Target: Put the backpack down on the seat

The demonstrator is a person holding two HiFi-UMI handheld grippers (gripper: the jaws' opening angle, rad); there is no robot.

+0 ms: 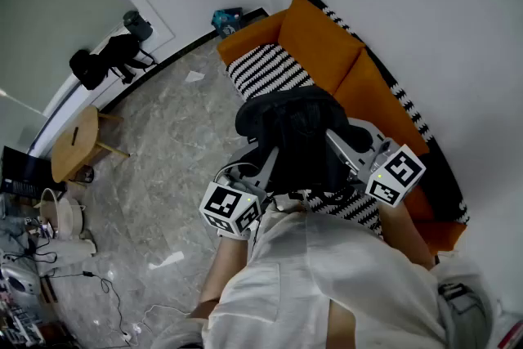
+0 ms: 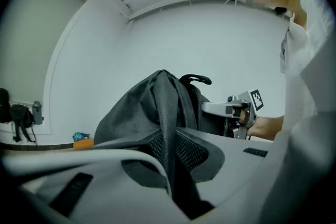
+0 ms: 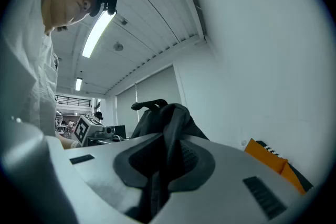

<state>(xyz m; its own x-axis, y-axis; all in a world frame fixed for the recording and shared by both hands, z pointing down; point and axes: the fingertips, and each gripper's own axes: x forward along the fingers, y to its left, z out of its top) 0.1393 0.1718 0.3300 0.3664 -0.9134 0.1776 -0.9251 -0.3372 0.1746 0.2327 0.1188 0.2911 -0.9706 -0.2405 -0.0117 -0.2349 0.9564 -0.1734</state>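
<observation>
A dark grey backpack (image 1: 298, 135) hangs in the air in front of me, over the near part of an orange sofa (image 1: 323, 45) whose seat has a black-and-white striped cover (image 1: 265, 69). My left gripper (image 1: 263, 163) is shut on one strap of the backpack (image 2: 142, 107), which runs between its jaws (image 2: 176, 165). On the other side, my right gripper (image 1: 341, 145) is shut on another strap of the backpack (image 3: 170, 113), pinched between its jaws (image 3: 160, 176). The two grippers face each other across the bag.
A round wooden side table (image 1: 76, 141) stands on the grey marble floor at the left. A black bag (image 1: 102, 61) leans by the wall, and a blue object (image 1: 227, 16) lies beside the sofa's far end. Cables and equipment (image 1: 33, 257) crowd the lower left. A white wall runs behind the sofa.
</observation>
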